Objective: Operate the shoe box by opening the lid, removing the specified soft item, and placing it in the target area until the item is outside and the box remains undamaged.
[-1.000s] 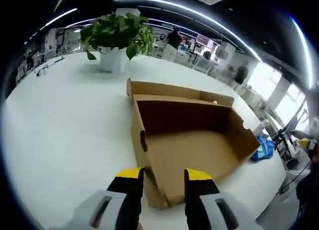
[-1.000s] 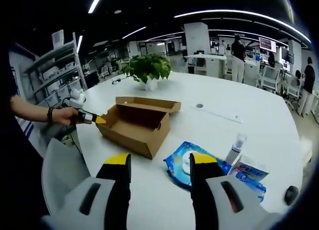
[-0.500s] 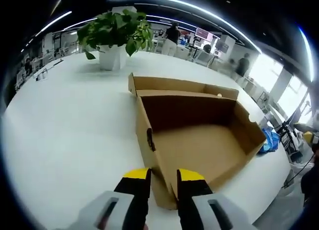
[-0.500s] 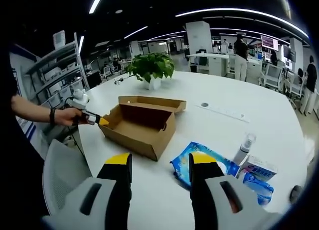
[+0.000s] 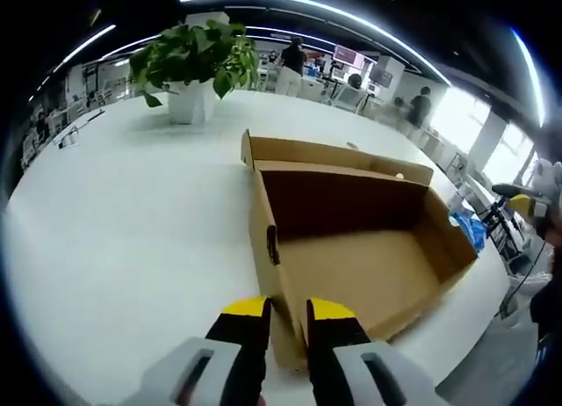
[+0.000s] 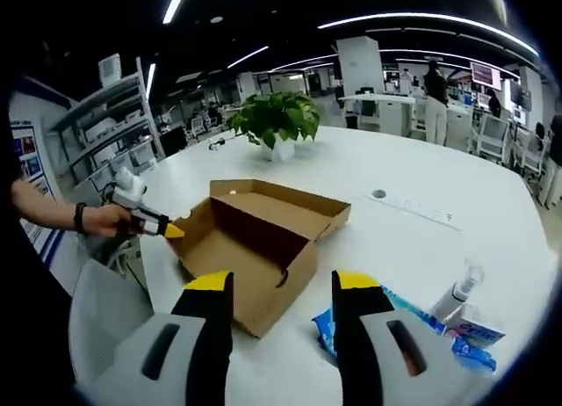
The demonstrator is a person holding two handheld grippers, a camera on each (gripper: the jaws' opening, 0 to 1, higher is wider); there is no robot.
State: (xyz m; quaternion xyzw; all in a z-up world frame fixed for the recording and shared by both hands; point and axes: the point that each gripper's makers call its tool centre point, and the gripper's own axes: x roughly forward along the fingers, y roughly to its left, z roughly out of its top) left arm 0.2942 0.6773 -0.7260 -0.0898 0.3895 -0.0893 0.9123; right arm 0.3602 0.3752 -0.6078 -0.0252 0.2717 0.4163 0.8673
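Note:
The brown cardboard shoe box (image 5: 351,265) lies open on the white table (image 5: 123,213), its inside bare and its lid (image 5: 338,151) folded back on the far side. My left gripper (image 5: 287,308) is shut on the box's near corner, with cardboard between its yellow-tipped fingers. In the right gripper view the same box (image 6: 250,239) sits ahead, and the left gripper (image 6: 167,228), held by a hand, pinches its left corner. My right gripper (image 6: 283,283) hangs open above the table, holding nothing. A blue soft pack (image 6: 426,318) lies on the table right of the box.
A potted plant (image 5: 193,59) stands behind the box. A spray bottle (image 6: 458,292) and a small carton (image 6: 481,336) sit beside the blue pack. A grey chair back (image 6: 101,305) is at the table's near edge. People and desks fill the office behind.
My left gripper's jaws have closed in on the box corner. The box has turned and slid on the table. The right gripper view now sits nearer the box.

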